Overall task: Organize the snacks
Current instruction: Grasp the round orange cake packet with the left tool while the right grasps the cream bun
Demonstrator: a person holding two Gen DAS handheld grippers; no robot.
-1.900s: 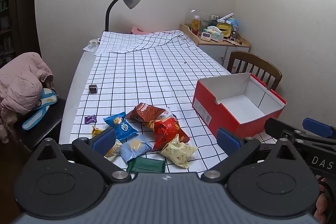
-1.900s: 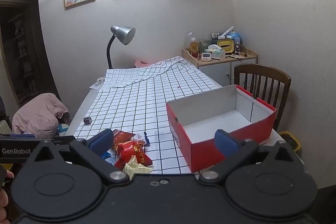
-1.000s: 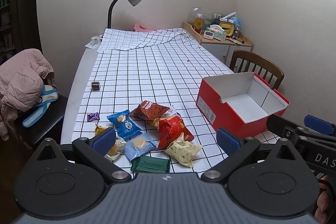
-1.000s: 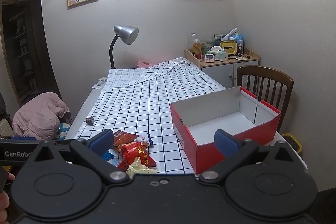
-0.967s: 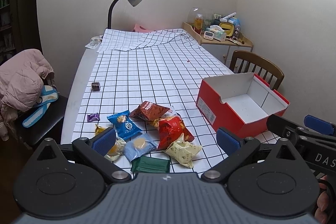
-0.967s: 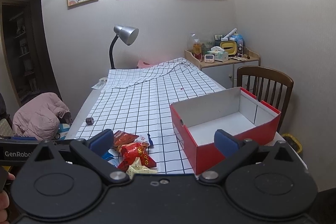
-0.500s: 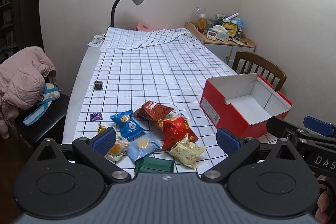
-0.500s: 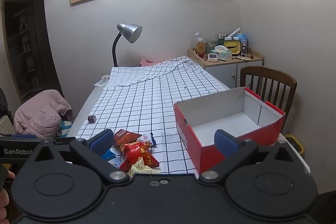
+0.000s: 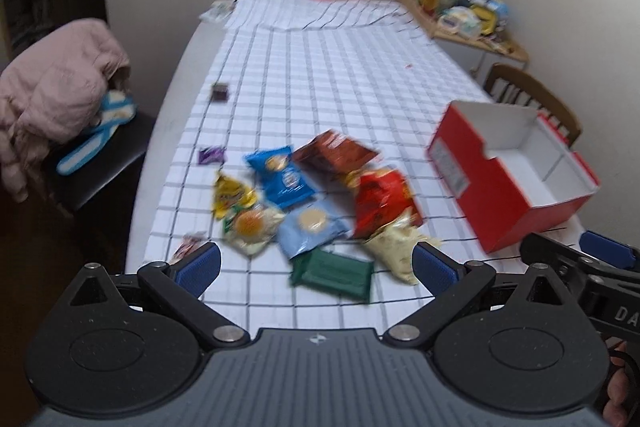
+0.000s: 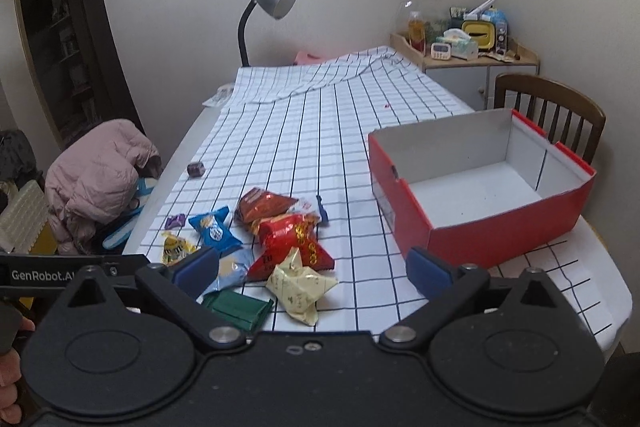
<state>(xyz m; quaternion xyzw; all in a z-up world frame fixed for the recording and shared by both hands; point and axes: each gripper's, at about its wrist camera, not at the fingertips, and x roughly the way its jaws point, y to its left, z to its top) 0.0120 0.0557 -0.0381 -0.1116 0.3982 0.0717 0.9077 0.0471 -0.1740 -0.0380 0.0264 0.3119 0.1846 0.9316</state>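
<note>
Several snack packs lie in a pile on the checked tablecloth: a red bag (image 9: pixel 384 201) (image 10: pixel 294 237), a brown bag (image 9: pixel 334 155) (image 10: pixel 262 207), a blue pack (image 9: pixel 278 175) (image 10: pixel 214 229), a pale yellow pack (image 9: pixel 394 251) (image 10: pixel 300 287) and a green pack (image 9: pixel 332 273) (image 10: pixel 238 309). An empty red box (image 9: pixel 476 183) (image 10: pixel 500 231) with a white inside stands to their right. My left gripper (image 9: pixel 316 265) is open and empty above the near edge of the pile. My right gripper (image 10: pixel 312 267) is open and empty, above the table between pile and box.
A purple candy (image 9: pixel 211 155) and a dark small candy (image 9: pixel 221 93) lie left of the pile. A chair with a pink jacket (image 10: pixel 96 179) stands left of the table, a wooden chair (image 10: pixel 560 115) behind the box. A desk lamp (image 10: pixel 268 11) stands at the far end.
Both grippers have tilted down and moved closer over the table, so the snack pile sits larger and nearer. Nothing on the table has moved.
</note>
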